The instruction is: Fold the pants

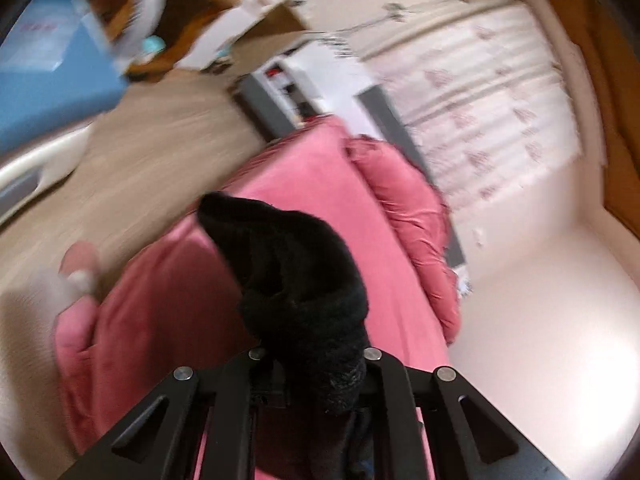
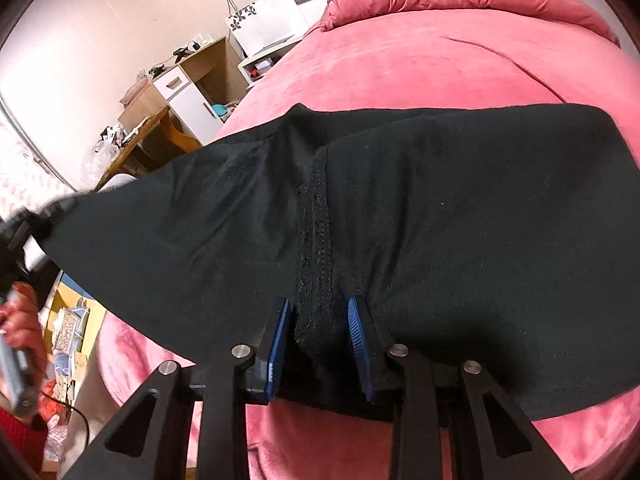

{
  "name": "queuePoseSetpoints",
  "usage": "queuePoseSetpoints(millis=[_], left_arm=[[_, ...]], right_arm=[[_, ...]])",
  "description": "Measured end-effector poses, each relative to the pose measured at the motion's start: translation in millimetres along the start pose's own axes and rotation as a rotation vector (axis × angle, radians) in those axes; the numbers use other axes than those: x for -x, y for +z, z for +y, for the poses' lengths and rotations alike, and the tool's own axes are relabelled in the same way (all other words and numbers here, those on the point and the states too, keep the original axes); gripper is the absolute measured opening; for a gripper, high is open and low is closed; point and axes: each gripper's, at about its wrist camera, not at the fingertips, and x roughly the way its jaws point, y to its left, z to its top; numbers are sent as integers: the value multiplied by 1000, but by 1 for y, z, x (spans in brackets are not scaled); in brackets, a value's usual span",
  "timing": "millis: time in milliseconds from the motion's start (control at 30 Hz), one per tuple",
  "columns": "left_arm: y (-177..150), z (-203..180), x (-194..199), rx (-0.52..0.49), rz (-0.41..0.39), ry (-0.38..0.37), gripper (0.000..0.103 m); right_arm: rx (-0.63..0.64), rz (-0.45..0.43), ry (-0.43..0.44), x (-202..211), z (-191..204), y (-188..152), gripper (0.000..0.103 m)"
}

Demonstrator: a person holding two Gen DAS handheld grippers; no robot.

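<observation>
Clamped in the right gripper (image 2: 318, 344): the stitched seam of the black pants (image 2: 440, 216), bunched between the blue pads (image 2: 276, 348), jaws pressed to either side of it. Spread flat beyond over the pink bed (image 2: 400, 64), one corner stretched off the bed's left side. Pinched in the left gripper (image 1: 312, 364): a thick wad of the pants (image 1: 296, 276), raised above the bed (image 1: 312, 184), jaws closed on it. Past the bed's far end, a white nightstand (image 2: 264, 40).
</observation>
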Motion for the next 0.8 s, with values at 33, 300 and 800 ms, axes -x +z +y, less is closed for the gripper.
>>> queuePoseSetpoints(millis=[33, 300, 800], left_arm=[[-1, -18, 1, -48, 2, -30, 13], [-37, -139, -1, -436, 62, -182, 13], [-165, -243, -92, -683, 320, -320, 13]], right_arm=[[-14, -2, 10, 1, -2, 1, 31], [-152, -91, 82, 38, -28, 15, 35], [-454, -350, 18, 143, -136, 17, 42]])
